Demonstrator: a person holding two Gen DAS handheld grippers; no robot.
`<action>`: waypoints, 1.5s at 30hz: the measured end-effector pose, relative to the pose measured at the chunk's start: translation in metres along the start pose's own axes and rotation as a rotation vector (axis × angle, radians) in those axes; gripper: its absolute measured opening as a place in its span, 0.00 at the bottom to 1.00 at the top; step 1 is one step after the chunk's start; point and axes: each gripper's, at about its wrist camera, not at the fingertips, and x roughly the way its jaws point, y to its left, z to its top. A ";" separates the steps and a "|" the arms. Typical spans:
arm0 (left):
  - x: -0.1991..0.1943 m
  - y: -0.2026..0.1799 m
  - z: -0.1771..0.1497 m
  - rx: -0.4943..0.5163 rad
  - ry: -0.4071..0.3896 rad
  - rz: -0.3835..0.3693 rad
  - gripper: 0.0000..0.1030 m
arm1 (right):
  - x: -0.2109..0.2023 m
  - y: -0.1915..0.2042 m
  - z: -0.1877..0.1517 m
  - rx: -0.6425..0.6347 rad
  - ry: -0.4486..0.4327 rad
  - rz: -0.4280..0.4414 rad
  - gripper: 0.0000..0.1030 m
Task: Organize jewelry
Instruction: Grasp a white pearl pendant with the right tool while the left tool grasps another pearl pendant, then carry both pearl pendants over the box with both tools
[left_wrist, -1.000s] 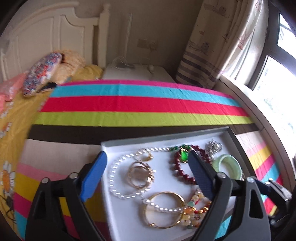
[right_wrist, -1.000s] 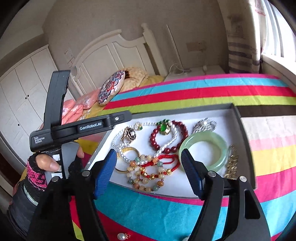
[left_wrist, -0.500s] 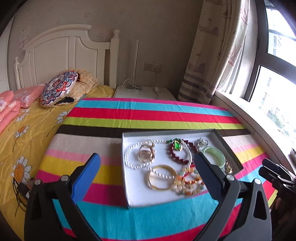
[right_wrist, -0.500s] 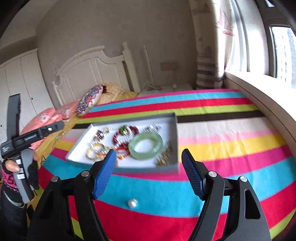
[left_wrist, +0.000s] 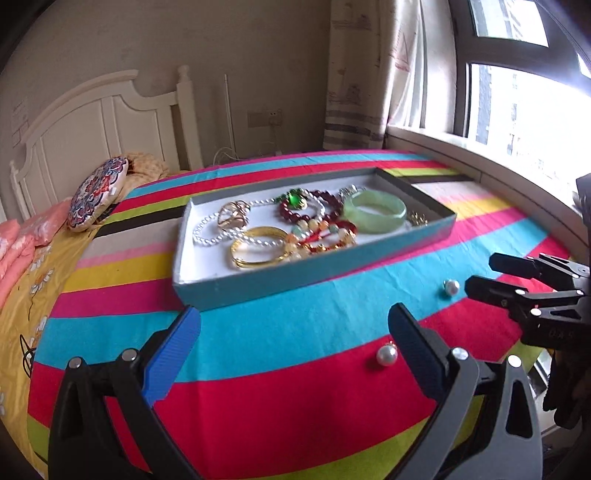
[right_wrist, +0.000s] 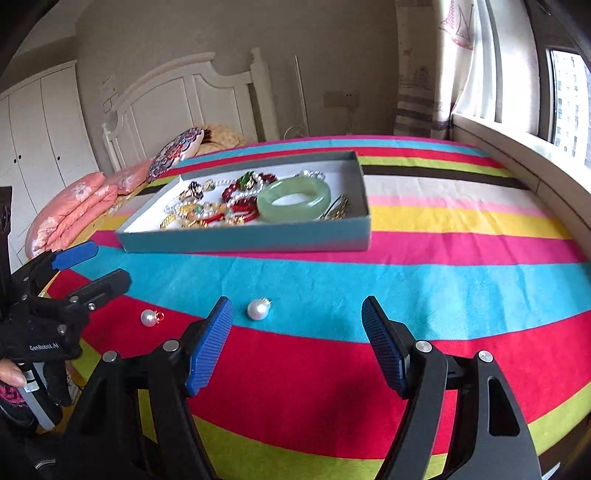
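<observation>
Left wrist view: the left gripper (left_wrist: 293, 328) hovers over a striped bedspread (left_wrist: 295, 398), jaws just widened to full spread, nothing between them.
Pearl earring (left_wrist: 386, 355): lies on the red stripe just beside the right-hand fingertip.
Second pearl earring (left_wrist: 451, 287): rests on the blue stripe, near the tip of the right gripper (left_wrist: 480, 275).
Jewelry tray (left_wrist: 258, 280): sits beyond, holding a jade bangle (left_wrist: 375, 214), gold bangles (left_wrist: 258, 249) and bead strands.
Right wrist view: the right gripper (right_wrist: 297, 321) stands apart and empty above the bedspread (right_wrist: 332, 369).
Pearls: one (right_wrist: 257, 309) just ahead of the left fingertip, the other (right_wrist: 149, 317) nearer the left gripper (right_wrist: 96, 266).
Tray (right_wrist: 251, 240): farther back, well apart from both pearls.
</observation>
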 end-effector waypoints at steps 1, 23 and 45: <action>0.003 -0.001 -0.001 0.001 0.005 -0.001 0.98 | 0.002 0.002 -0.002 -0.006 0.002 -0.004 0.67; 0.007 -0.001 -0.018 -0.007 0.044 -0.045 0.98 | 0.019 0.031 -0.008 -0.129 -0.018 -0.057 0.36; 0.013 -0.029 -0.021 0.101 0.074 -0.182 0.42 | 0.009 0.027 -0.015 -0.134 -0.036 -0.006 0.15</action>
